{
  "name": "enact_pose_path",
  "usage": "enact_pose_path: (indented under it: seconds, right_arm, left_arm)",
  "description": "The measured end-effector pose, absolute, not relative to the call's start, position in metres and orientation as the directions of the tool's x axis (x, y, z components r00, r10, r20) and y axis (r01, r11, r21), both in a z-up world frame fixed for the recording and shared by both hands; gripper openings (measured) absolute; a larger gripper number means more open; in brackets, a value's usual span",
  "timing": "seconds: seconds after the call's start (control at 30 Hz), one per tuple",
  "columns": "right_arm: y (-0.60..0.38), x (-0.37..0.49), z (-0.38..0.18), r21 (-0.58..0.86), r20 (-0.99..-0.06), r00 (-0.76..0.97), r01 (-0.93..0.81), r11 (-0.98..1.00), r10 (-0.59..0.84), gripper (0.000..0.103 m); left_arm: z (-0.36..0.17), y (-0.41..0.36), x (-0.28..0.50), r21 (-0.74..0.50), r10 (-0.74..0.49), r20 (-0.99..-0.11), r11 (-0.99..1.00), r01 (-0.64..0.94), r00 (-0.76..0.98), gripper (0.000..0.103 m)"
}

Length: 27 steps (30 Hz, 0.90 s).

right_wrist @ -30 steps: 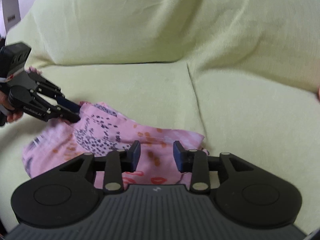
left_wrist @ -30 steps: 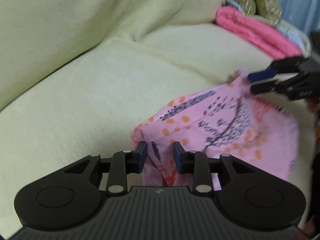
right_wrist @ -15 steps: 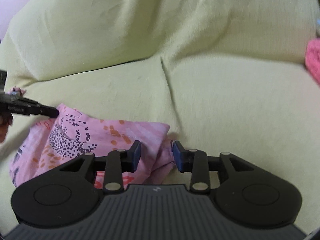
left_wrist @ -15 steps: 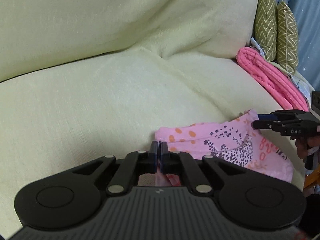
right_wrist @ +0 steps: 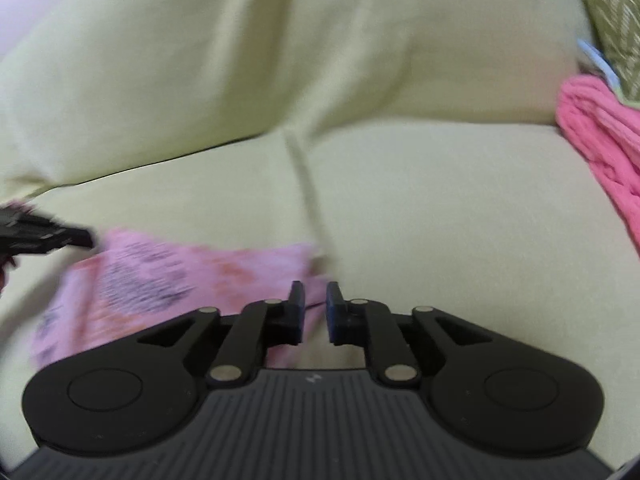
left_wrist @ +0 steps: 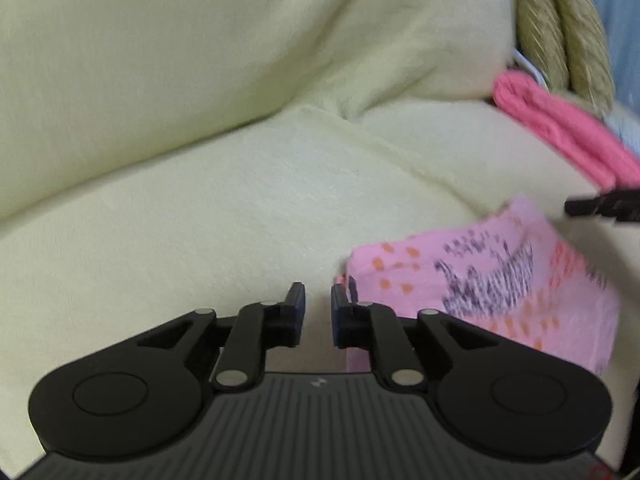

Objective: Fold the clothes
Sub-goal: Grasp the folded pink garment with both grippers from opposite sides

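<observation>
On the pale yellow-green sofa (left_wrist: 224,216), the left tool (left_wrist: 318,300) sits low over the seat cushion with its jaws parted by a narrow gap; nothing lies between the pads, and bare cushion shows through the gap. Its right finger (left_wrist: 340,312) is just at the near corner of the pink patterned garment (left_wrist: 480,280), close enough that I cannot tell whether it touches the cloth. That garment lies folded into a compact block on the seat, its top face printed with orange dots and a dark speckled figure. Further right in the left wrist view, the black tip of the right tool (left_wrist: 600,206) hangs just beyond the garment's far corner, apart from it. Behind it a folded coral-pink knit (left_wrist: 560,132) rests at the sofa's end, with two olive patterned cushions (left_wrist: 560,28) standing upright against the back.

From the right wrist view, the left tool (right_wrist: 44,236) shows at the far left edge, beside the garment (right_wrist: 160,276), which is blurred. The right tool (right_wrist: 316,300) has its jaws slightly open with a small gap; the garment's edge lies under and behind its left finger (right_wrist: 296,308), yet nothing is gripped between the pads. The seam (right_wrist: 308,200) between the two seat cushions runs up from the tool. At far right lies the coral-pink knit (right_wrist: 600,148).
</observation>
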State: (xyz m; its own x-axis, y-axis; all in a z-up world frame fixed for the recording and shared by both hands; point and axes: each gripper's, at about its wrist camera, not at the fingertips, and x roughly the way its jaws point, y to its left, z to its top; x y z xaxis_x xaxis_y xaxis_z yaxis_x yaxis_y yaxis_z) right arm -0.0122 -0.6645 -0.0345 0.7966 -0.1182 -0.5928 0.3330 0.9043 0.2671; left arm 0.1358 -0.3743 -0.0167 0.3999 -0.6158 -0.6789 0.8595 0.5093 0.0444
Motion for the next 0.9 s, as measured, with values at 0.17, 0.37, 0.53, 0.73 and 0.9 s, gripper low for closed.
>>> enact_pose_path:
  seconds: [0.17,0.37,0.53,0.73,0.9]
  right_arm:
    - [-0.606,-0.015,-0.027,0.355,-0.551,0.828,0.118,0.927,0.106,0.023]
    - [-0.590,-0.023,-0.059,0.230,-0.691,0.715,0.086,0.969,0.100,0.005]
    - [-0.583,-0.057,-0.039,-0.074,-0.710,0.685,0.154,0.985,-0.160,0.036]
    - [-0.471,-0.055,-0.064,-0.592,-0.660,0.700,-0.260,0.762,-0.274,0.048]
    - [-0.433,-0.035,-0.092,-0.759,-0.570,0.750,-0.323,0.566,-0.335,0.041]
  left_arm:
    - [-0.006,-0.375,0.045,0.124,-0.699,-0.650,0.289,0.949,0.298,0.018]
    - [-0.051,-0.357,0.014,0.249,-0.616,-0.719,0.204,0.947,0.322,0.024]
    - [-0.034,-0.343,-0.010,0.529,-0.570,-0.625,0.194,0.826,0.533,0.024]
    - [-0.076,-0.374,-0.098,0.810,-0.640,-0.518,-0.155,0.566,0.567,0.052]
    - [-0.116,-0.390,-0.109,0.878,-0.645,-0.469,-0.265,0.400,0.603,0.051]
